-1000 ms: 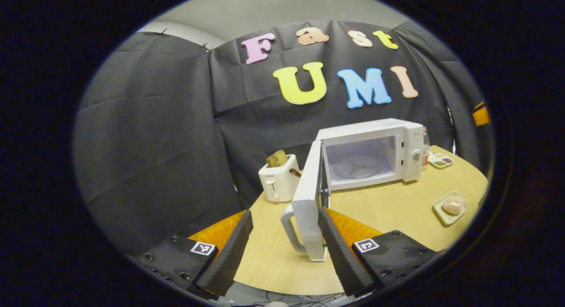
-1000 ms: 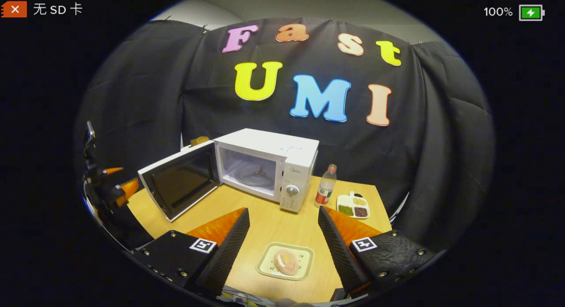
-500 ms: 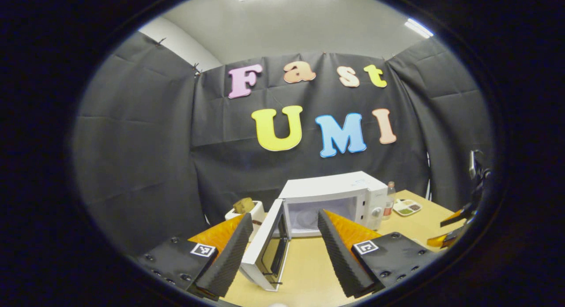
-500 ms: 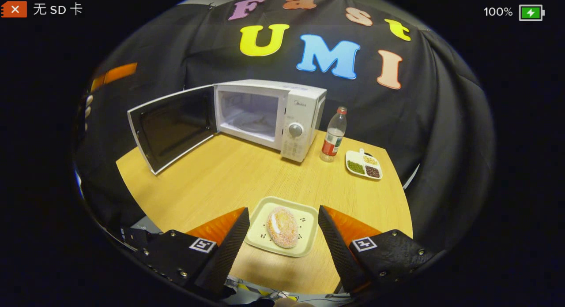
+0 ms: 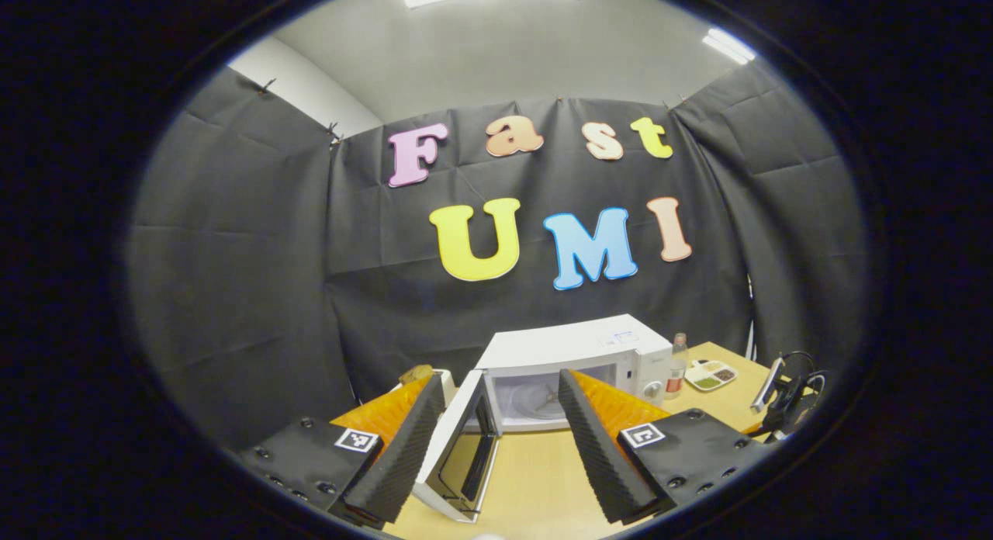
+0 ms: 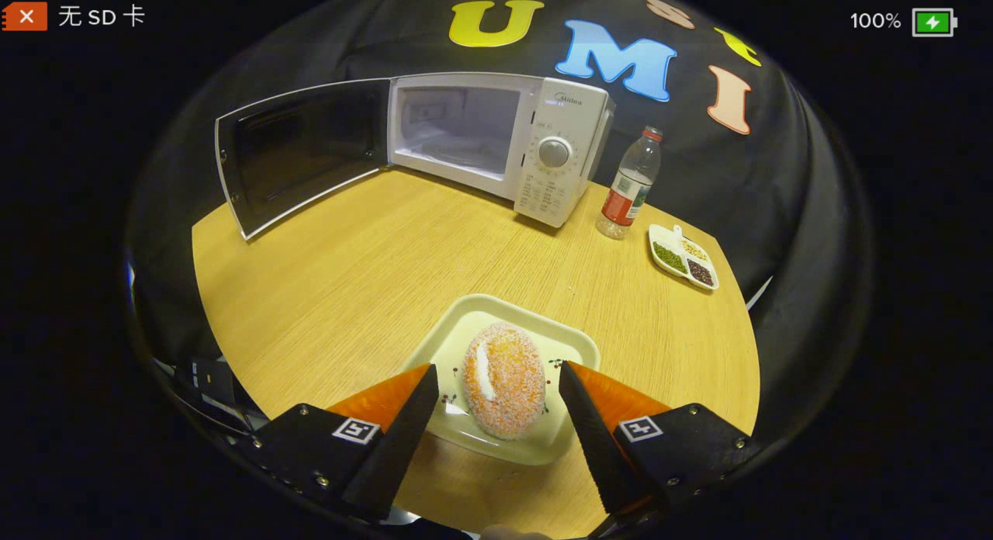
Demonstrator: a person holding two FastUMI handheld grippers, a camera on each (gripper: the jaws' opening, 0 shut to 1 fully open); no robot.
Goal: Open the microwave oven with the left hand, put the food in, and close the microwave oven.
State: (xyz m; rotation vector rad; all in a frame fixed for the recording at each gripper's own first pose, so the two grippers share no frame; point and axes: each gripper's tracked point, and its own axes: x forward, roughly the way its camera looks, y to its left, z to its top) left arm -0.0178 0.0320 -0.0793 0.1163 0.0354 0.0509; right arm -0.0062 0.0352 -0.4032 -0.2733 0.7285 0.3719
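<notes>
Doughnut (image 6: 504, 379) (on its tray (image 6: 465, 323)) sits between the spread right hand-held gripper (image 6: 493, 400); microwave (image 6: 496, 129) stands open.

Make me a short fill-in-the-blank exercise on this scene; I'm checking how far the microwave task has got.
1. The microwave door stands ____.
2. The pastry lies on a ____, between the spread fingers of the right gripper.
3. Beside the microwave's dial side stands a plastic ____ with a red cap.
4. The left gripper holds ____.

Missing words: open; plate; bottle; nothing
</notes>
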